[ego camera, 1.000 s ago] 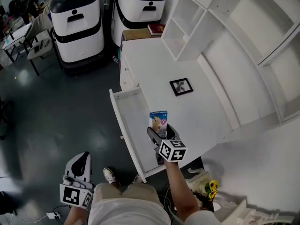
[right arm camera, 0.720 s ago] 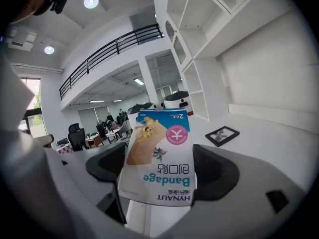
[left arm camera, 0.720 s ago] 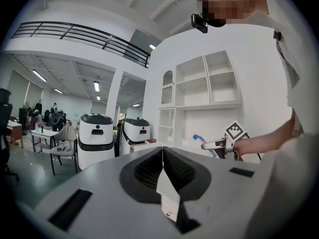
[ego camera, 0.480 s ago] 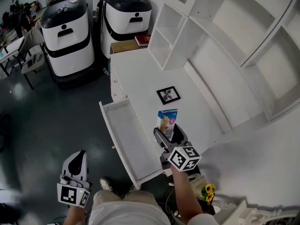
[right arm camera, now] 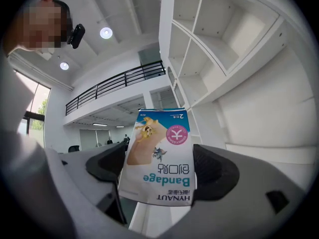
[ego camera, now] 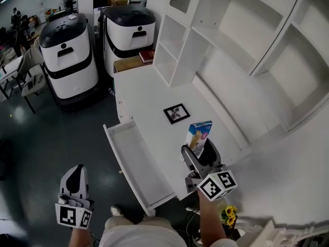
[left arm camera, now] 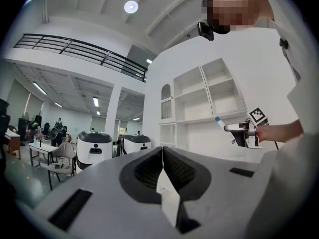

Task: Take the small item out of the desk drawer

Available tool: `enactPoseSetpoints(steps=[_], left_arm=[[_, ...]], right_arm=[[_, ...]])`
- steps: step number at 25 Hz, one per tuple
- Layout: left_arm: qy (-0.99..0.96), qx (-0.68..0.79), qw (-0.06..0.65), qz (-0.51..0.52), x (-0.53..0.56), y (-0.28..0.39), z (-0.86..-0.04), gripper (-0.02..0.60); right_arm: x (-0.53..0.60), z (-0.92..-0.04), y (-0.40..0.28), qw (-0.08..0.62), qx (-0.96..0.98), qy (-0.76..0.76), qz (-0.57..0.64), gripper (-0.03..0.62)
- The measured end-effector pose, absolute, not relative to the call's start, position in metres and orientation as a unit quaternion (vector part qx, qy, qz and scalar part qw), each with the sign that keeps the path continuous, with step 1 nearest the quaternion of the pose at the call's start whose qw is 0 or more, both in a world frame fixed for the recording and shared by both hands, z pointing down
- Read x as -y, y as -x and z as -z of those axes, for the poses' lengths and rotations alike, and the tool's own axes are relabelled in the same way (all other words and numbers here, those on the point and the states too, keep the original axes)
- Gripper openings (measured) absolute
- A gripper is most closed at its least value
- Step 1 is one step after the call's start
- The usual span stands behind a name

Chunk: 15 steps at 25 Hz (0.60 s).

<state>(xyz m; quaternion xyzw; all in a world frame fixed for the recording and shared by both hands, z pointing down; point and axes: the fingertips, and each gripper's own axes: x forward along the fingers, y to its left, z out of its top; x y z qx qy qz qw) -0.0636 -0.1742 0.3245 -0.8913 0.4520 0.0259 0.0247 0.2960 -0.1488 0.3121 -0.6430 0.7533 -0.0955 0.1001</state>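
Right tool [ego camera: 198, 151] grips the small blue-and-white bandage box [ego camera: 199, 135], already out of the open white drawer [ego camera: 134, 159]; setting it down seems next

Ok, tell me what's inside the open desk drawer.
The drawer shows only a bare white floor. The bandage box is held in the right gripper above the desk top, which covers the drawer's inner strip.

A large open room is shown, with a dark grey floor [ego camera: 46, 133] and a tall white shelf unit [ego camera: 241, 40] set against the white wall behind a white surface [ego camera: 149, 91]. Two white-and-black machines [ego camera: 68, 55] are parked at the surface's far end. A table [left arm camera: 42, 147] and chair [left arm camera: 62, 158] are seen farther off, and a railed balcony [left arm camera: 79, 51] is seen high up beneath round ceiling lights [left arm camera: 131, 6].
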Motion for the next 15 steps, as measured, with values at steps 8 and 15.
enactPoseSetpoints(steps=[8,15], left_arm=[[0.885,-0.462,0.042,-0.052,0.181,0.068,-0.298,0.017],[0.877,-0.473,0.05,-0.066,0.182,0.076,-0.282,0.017]], right_arm=[[0.119,-0.273,-0.307,0.104,-0.748,0.655,0.036,0.436],[0.097,-0.26,-0.314,0.11,-0.734,0.669,0.019,0.436]])
